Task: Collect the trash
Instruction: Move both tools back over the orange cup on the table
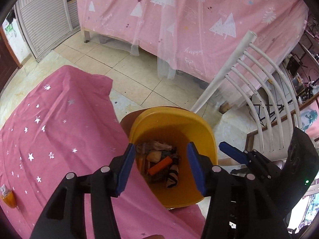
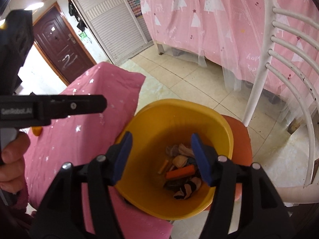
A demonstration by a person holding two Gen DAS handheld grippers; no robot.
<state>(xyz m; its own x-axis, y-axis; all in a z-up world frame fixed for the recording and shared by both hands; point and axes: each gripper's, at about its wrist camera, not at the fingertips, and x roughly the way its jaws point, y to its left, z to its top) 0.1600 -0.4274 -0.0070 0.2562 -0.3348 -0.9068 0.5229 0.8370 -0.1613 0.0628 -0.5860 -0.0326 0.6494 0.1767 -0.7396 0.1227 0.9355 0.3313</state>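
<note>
Left tongs [image 1: 159, 165]: open, blue pads apart, nothing between them; they hang over the mouth of the bin, in the lower middle of the left wrist view.
Right tongs [image 2: 161, 157]: also open and empty, over the same bin, in the lower middle of the right wrist view; one blue pad of them shows at the right of the left wrist view.
Yellow bin [image 1: 207, 131]: stands upright on an orange stool [image 2: 242, 135], just beside the edge of the worktop, in the lower centre of both views.
Trash [image 1: 159, 163]: lies at the bottom of the bin; an orange stick-shaped piece [image 2: 180, 172], a black-and-white striped wrapper [image 2: 185, 191], and some brownish pieces that I cannot identify well, perhaps peels or paper.
Worktop [image 1: 59, 129]: covered by a pink cloth with silver stars, at the left of both views; a small orange object [image 1: 8, 199] rests on it at the far lower left.
White chair [image 1: 259, 83]: its slatted back rises at the right, near the bin.
Bed [image 1: 179, 20]: across the top of the frame, with a pink tree-pattern sheet.
Floor [image 1: 129, 67]: pale tiles between bed and worktop.
Hand [image 2: 12, 163]: at the left edge of the right wrist view, holding the handle of the other gripper.
</note>
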